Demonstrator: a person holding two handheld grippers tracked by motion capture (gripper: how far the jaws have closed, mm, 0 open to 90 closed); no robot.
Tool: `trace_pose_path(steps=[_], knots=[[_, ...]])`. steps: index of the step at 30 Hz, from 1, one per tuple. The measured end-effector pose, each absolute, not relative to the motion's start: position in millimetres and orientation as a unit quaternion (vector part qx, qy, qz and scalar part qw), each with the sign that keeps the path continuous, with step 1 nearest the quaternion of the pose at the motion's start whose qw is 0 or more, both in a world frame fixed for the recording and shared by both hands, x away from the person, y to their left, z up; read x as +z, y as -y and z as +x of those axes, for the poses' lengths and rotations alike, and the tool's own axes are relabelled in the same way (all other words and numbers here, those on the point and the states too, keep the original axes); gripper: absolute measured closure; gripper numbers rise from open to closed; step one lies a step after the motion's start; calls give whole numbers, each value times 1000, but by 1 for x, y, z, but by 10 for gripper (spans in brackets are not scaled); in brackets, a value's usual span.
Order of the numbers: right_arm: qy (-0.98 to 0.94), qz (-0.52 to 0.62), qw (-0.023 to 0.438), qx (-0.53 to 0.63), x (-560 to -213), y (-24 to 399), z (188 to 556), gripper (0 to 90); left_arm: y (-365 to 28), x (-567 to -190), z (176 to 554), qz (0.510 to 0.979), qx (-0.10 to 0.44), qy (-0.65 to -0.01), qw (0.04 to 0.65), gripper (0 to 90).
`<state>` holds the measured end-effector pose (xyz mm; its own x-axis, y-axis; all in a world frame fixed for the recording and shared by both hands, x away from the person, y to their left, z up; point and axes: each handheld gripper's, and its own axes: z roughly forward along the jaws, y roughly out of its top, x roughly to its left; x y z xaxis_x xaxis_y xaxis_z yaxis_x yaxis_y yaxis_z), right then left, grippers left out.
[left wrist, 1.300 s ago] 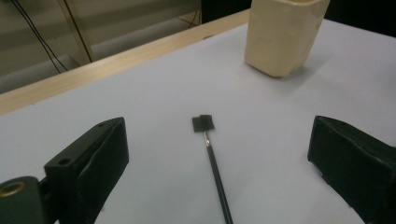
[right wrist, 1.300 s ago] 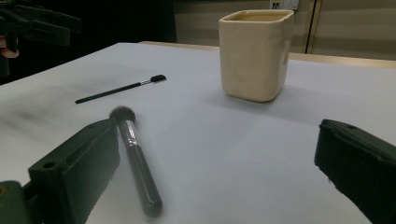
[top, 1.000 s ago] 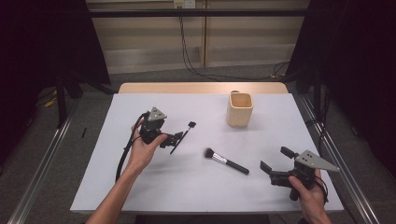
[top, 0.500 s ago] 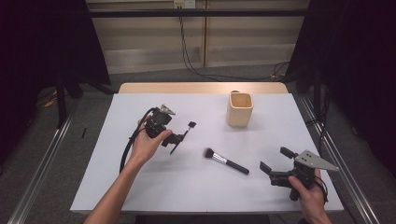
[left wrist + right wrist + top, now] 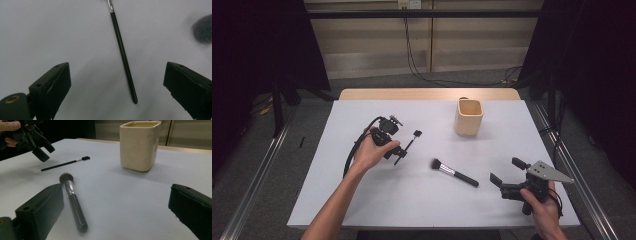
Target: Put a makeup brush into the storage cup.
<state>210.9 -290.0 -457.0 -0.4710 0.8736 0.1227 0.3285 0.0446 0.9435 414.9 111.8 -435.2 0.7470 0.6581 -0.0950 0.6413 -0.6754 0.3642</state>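
A cream, square-sided cup (image 5: 469, 117) is standing at the far right-centre of the white table (image 5: 362, 200), and from these angles its inside cannot be seen, so whether it is holding anything cannot be told.

A person's left hand (image 5: 371, 152) is holding the left gripper (image 5: 400, 150) low over the table's left-centre, directly above a thin black brush (image 5: 410, 141). In the left gripper view the jaws are standing spread wide, with the slim brush (image 5: 123, 56) lying flat on the table between them and touching neither. That brush is showing a long, glossy black handle, a short silver collar and a small dark tip pointing toward the far side.

Just to its right and nearer, a stubby powder brush (image 5: 454, 172) with a fluffy dark head is lying slantwise near the table's centre.

The right gripper (image 5: 505, 176) is hovering at the near right corner, its jaws likewise wide apart and gripping nothing, with the powder brush (image 5: 73, 202) lying just ahead of its left jaw.
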Motion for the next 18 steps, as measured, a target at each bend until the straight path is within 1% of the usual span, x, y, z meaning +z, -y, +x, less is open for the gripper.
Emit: trace_pose_path(steps=[7, 12, 15, 18], knots=[[-675, 445, 255, 529, -457, 289, 211, 0, -103, -442, 417, 923, 19, -351, 156, 78], [-675, 447, 255, 529, -457, 289, 211, 0, -97, -448, 418, 924, 10, -357, 135, 141], [-676, 446, 255, 528, -457, 289, 211, 0, -93, -454, 416, 923, 26, -368, 110, 143], [-677, 446, 255, 528, -457, 289, 211, 0, -89, -454, 414, 924, 28, -368, 98, 199]])
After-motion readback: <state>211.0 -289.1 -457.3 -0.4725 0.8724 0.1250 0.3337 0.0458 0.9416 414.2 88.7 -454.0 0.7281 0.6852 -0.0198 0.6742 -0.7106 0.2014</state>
